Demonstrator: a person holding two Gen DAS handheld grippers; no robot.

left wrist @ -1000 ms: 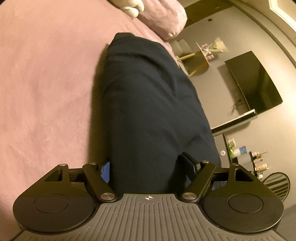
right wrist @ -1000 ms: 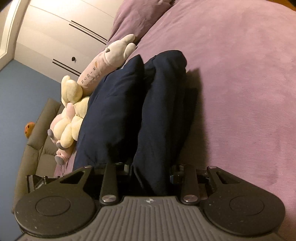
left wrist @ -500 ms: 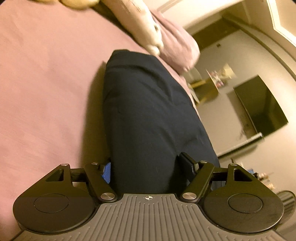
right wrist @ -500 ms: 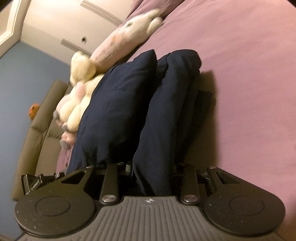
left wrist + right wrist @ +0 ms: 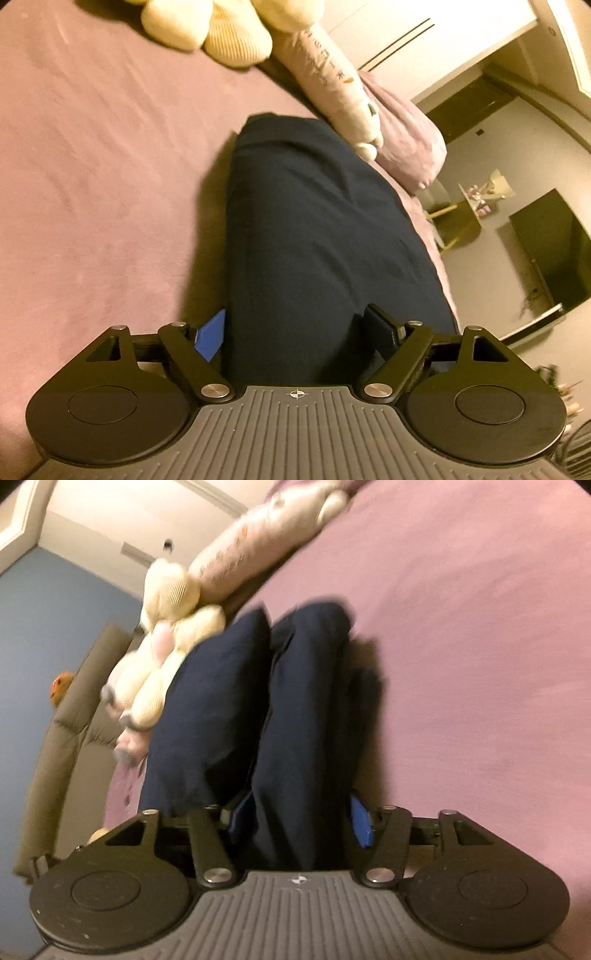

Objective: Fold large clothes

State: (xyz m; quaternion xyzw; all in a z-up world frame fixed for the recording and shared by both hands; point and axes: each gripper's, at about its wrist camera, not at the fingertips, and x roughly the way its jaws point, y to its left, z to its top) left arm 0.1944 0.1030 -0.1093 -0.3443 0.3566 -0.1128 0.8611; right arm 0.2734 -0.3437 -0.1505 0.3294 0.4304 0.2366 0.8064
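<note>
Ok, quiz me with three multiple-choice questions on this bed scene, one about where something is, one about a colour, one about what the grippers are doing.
1. Where do the plush toys lie?
A. on the purple bedspread, beyond the garment
B. on the floor
C. on top of the TV

2. What colour is the folded garment?
A. white
B. navy
C. red

3. What state is the left gripper in?
A. open, away from the cloth
B. shut on the garment
C. shut on a plush toy

Answers:
1 A, the toys rest on the bedspread past the garment's far end.
2 B, the cloth is dark blue in both views.
3 B, its fingers press the cloth from both sides, as do the right gripper's.
</note>
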